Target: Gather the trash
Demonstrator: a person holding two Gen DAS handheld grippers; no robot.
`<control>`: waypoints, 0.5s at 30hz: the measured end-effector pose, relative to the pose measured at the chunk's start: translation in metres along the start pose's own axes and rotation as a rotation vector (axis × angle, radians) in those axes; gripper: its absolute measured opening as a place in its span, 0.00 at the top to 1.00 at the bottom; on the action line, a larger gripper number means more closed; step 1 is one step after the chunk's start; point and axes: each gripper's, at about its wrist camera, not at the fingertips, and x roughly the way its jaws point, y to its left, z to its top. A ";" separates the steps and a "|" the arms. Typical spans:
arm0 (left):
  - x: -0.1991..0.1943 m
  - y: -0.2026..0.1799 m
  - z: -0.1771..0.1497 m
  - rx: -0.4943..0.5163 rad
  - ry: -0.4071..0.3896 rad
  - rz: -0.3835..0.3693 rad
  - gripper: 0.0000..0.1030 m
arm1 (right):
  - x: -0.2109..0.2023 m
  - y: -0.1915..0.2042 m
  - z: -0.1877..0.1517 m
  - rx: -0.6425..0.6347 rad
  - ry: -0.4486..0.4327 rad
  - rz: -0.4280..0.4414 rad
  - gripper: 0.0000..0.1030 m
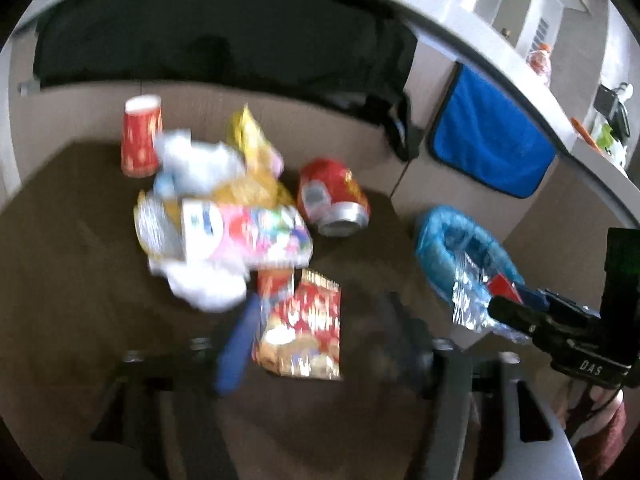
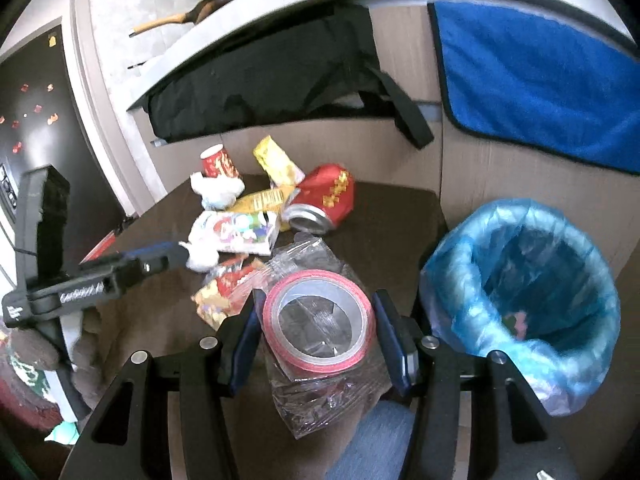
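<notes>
Beside the bin (image 2: 520, 300), right gripper (image 2: 320, 332) jaws clamp tape roll (image 2: 316, 312).

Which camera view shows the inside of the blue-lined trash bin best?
The right wrist view. There the trash bin is near, sharp and open toward the camera, so you look down into its blue liner. In the left wrist view the trash bin is smaller, blurred and partly covered by the right gripper and its wrapper.

One crushed red can (image 2: 326, 200), one red paper cup (image 2: 218, 164), one roll of red tape (image 2: 320, 316), one blue-lined bin (image 2: 520, 292), two crumpled white tissues (image 2: 218, 192) (blur hides any more), several snack wrappers (image 1: 300, 324)
</notes>
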 end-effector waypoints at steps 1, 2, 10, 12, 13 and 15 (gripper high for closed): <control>0.005 -0.002 -0.006 0.000 0.024 0.016 0.38 | 0.003 -0.001 -0.003 0.000 0.010 -0.002 0.51; 0.012 -0.003 -0.011 0.005 0.046 0.050 0.38 | 0.005 -0.002 -0.005 0.000 0.017 -0.003 0.51; 0.049 -0.023 -0.024 0.106 0.145 0.190 0.37 | 0.007 -0.014 -0.014 0.037 0.020 -0.013 0.51; 0.056 -0.032 -0.024 0.162 0.165 0.236 0.36 | 0.008 -0.017 -0.015 0.050 0.024 -0.013 0.51; 0.059 -0.037 -0.024 0.191 0.173 0.260 0.34 | 0.009 -0.018 -0.015 0.056 0.026 -0.012 0.51; 0.063 -0.037 -0.022 0.191 0.175 0.259 0.34 | 0.010 -0.020 -0.016 0.065 0.027 -0.009 0.51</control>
